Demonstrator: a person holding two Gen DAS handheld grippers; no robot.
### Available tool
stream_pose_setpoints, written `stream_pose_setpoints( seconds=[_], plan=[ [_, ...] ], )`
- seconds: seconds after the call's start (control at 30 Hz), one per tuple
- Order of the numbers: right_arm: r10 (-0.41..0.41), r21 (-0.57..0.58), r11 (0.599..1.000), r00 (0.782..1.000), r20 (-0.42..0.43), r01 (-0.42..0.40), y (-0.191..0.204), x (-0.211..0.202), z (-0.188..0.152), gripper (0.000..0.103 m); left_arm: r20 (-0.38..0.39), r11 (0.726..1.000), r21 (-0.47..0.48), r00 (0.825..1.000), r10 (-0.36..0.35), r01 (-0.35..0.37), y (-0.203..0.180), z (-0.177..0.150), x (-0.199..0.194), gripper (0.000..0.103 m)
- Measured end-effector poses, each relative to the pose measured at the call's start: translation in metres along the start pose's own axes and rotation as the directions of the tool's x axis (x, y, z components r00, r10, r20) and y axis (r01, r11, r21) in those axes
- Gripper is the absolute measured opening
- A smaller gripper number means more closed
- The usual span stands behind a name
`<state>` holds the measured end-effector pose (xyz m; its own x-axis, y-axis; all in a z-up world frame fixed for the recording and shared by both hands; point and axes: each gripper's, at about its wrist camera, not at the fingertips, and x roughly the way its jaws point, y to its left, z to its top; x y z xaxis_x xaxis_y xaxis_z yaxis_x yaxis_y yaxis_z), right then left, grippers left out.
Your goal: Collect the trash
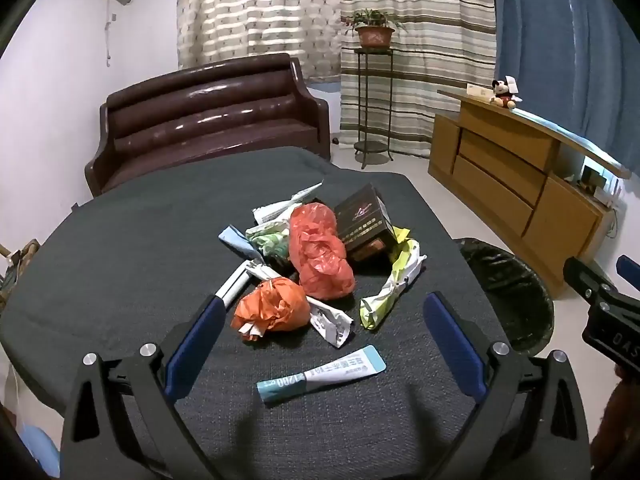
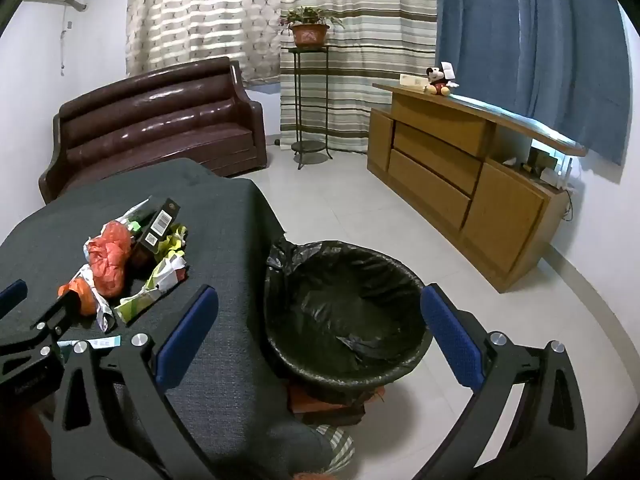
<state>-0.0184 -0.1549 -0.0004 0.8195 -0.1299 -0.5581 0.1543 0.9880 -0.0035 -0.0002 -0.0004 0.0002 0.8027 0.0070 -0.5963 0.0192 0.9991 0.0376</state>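
Note:
A pile of trash lies on the dark table (image 1: pixel 120 264): a red plastic bag (image 1: pixel 320 256), an orange crumpled wad (image 1: pixel 272 310), a black box (image 1: pixel 362 220), a yellow-white wrapper (image 1: pixel 394 288) and a blue-white sachet (image 1: pixel 320 376) nearest me. My left gripper (image 1: pixel 324 340) is open and empty, above the sachet, just short of the pile. My right gripper (image 2: pixel 316 332) is open and empty, hovering over the black-lined bin (image 2: pixel 344 312) beside the table. The pile also shows in the right wrist view (image 2: pixel 120 264).
The bin (image 1: pixel 508 292) stands at the table's right edge. A brown sofa (image 1: pixel 208 120) is behind the table. A plant stand (image 1: pixel 372 100) and a wooden cabinet (image 1: pixel 512 184) stand at the back right on a tiled floor (image 2: pixel 400 216).

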Motion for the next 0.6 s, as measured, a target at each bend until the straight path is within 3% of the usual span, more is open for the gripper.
stream_pose_setpoints(
  seconds=[0.6],
  plan=[
    [0.003,0.004,1.000,1.000,0.000,-0.003,-0.0018,-0.0014,0.0002,0.099,0.004,1.000,-0.001,1.000,0.000,0.000,0.0016,0.0008,0.0012,0.097]
  ],
)
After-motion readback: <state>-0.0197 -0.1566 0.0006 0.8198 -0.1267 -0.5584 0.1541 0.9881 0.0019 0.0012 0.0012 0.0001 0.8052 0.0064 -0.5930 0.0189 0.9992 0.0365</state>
